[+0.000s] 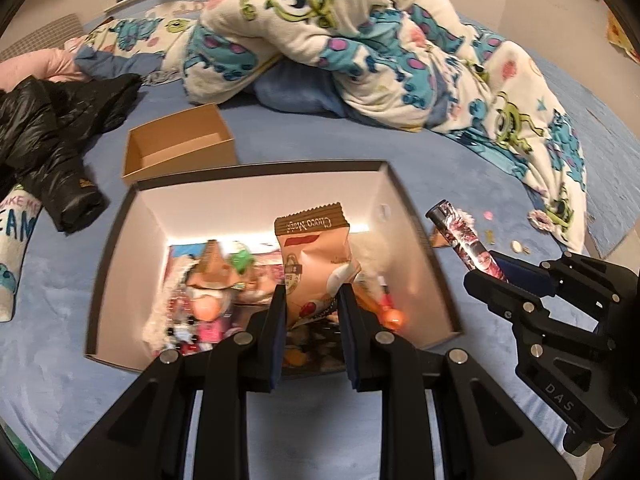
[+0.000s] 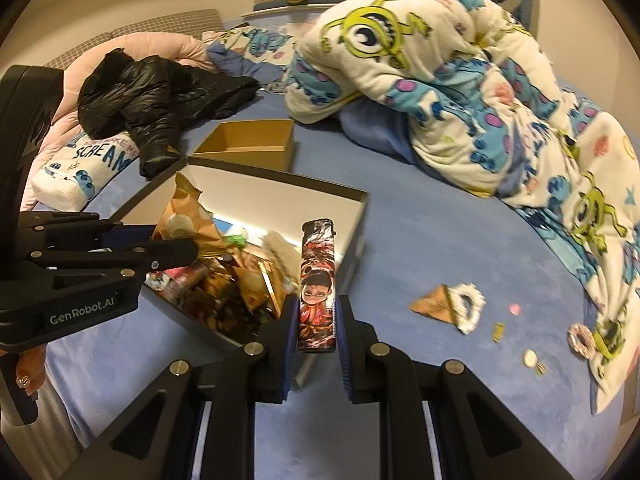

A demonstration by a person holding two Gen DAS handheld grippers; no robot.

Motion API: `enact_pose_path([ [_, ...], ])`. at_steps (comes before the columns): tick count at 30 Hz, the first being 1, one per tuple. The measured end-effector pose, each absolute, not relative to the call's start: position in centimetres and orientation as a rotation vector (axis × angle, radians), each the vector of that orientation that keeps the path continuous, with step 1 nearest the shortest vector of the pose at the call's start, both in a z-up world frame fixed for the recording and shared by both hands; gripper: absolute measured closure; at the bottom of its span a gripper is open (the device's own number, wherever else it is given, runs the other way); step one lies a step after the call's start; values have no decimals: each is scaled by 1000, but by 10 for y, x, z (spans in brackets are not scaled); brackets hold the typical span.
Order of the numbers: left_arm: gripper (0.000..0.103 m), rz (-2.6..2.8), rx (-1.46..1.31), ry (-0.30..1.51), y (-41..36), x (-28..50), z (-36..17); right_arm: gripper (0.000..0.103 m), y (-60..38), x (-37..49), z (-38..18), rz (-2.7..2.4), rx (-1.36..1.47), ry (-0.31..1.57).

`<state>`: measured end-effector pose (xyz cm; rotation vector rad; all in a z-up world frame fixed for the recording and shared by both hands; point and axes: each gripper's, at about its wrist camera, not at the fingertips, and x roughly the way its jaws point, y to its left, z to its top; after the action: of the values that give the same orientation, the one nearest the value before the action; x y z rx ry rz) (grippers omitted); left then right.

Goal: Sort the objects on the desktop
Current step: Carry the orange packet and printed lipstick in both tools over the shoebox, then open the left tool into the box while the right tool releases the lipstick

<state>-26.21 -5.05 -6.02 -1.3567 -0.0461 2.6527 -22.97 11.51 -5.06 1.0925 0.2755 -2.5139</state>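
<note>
A large dark-rimmed box (image 1: 408, 216) with white inner walls sits on the blue bedspread, holding several snacks and trinkets. My left gripper (image 1: 312, 300) is shut on a tan snack packet (image 1: 316, 256) and holds it over the box; it also shows in the right wrist view (image 2: 188, 220). My right gripper (image 2: 316, 316) is shut on a cartoon-printed lighter (image 2: 316, 284), upright beside the box's (image 2: 356, 216) near right corner. The lighter also shows in the left wrist view (image 1: 464, 240).
A small empty brown box (image 1: 180, 144) stands behind the big one. A black jacket (image 1: 52, 136) lies left. A cartoon blanket (image 1: 400, 56) is heaped behind and right. A triangular packet (image 2: 436, 300), a white scrunchie (image 2: 468, 308) and small trinkets (image 2: 530, 358) lie on the bedspread at right.
</note>
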Motion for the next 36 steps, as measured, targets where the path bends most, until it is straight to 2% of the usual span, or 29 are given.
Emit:
enact_pose_path([
  [13,78,2670,-1440,-90,-103,-284,-92,85,56,-259,-74,-2432,1136,272],
  [36,78,2609,-1544,-93,-109,-313,-135,85,16,-293,-114,-2346,1234,295],
])
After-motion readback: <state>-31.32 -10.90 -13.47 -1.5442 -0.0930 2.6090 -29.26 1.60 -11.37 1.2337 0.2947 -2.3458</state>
